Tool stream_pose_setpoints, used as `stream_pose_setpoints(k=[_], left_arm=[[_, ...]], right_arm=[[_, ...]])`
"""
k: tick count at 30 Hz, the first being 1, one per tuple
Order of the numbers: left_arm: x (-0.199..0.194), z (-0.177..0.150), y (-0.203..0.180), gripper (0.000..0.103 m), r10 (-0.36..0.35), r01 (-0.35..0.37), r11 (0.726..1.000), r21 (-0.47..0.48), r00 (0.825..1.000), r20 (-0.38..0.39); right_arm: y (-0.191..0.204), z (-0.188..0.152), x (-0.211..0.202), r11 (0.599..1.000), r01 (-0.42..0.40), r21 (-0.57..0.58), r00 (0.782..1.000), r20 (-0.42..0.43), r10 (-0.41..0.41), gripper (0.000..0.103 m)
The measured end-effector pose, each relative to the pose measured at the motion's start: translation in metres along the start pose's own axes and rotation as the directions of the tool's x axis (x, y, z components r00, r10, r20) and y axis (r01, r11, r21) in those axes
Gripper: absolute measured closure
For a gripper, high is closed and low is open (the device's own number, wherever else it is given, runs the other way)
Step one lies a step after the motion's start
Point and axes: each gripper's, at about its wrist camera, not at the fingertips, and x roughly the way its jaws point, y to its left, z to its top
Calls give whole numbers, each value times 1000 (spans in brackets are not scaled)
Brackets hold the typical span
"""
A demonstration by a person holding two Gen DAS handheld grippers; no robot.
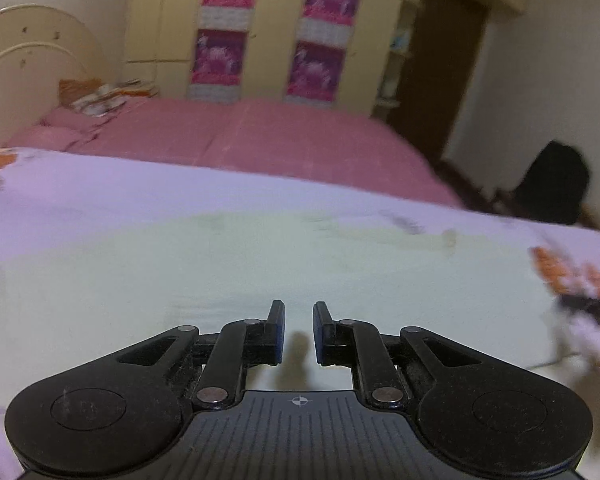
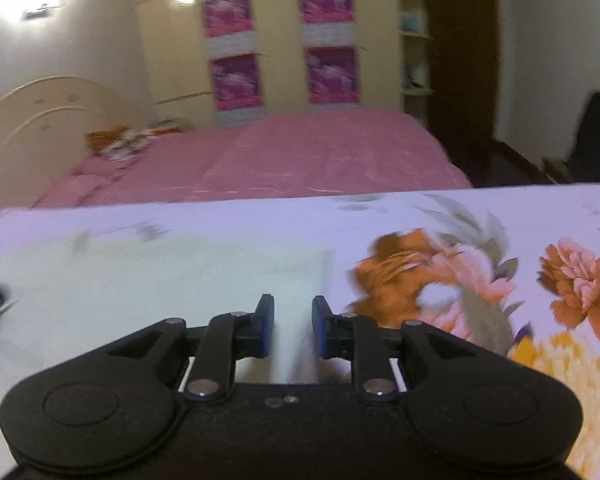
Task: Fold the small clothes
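**Garment position relative to both claws**

Left to right across the work surface: my left gripper [image 1: 299,330] sits over the pale green garment [image 1: 228,272], which lies flat on the floral bedsheet [image 1: 80,192]. In the left wrist view the cloth fills the field ahead of and beneath the fingertips, running off toward the left edge and ending in a blurred far border just short of the lilac margin of the sheet. The left jaws stand slightly apart with nothing between them; only their shadow falls on the fabric below.

My right gripper [image 2: 293,326] works at the garment's right-hand edge [image 2: 328,276]. That edge runs away from me and passes just right of the fingertips, so the orange flower print [image 2: 412,272] of the sheet begins immediately beside the right finger. A pale strip shows in the narrow gap between the right pads, but blur prevents me from telling whether it is a pinched fold or simply the cloth lying underneath.

Judgement: the long axis of the garment appears to run left to right between the two claws, with each claw nearest its own end. Both claws pitch downward toward the bed, roughly side by side, aimed at the pink bed [image 2: 320,152] beyond
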Motion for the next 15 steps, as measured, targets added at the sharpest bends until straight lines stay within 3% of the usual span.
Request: stream_pose_setpoints(k=[3, 5, 7, 11, 13, 15], left_arm=[[4, -15, -40, 84, -60, 61, 996, 67, 998, -15], [9, -22, -63, 56, -78, 80, 991, 108, 997, -26], [12, -27, -71, 47, -62, 68, 989, 133, 997, -46], [2, -27, -34, 47, 10, -5, 996, 92, 999, -50], [-1, -24, -7, 47, 25, -23, 998, 60, 999, -44], [-9, -25, 13, 47, 31, -30, 999, 36, 999, -40]], right_arm=[[37, -19, -9, 996, -71, -46, 997, -27, 70, 81], [64, -28, -8, 993, -88, -84, 996, -33, 85, 79], [81, -30, -2, 991, -118, -69, 992, -61, 114, 77], [82, -32, -3, 992, -45, -122, 996, -83, 35, 77], [56, -33, -10, 996, 25, -84, 996, -80, -32, 79], [32, -34, -16, 999, 31, -18, 996, -82, -32, 85]])
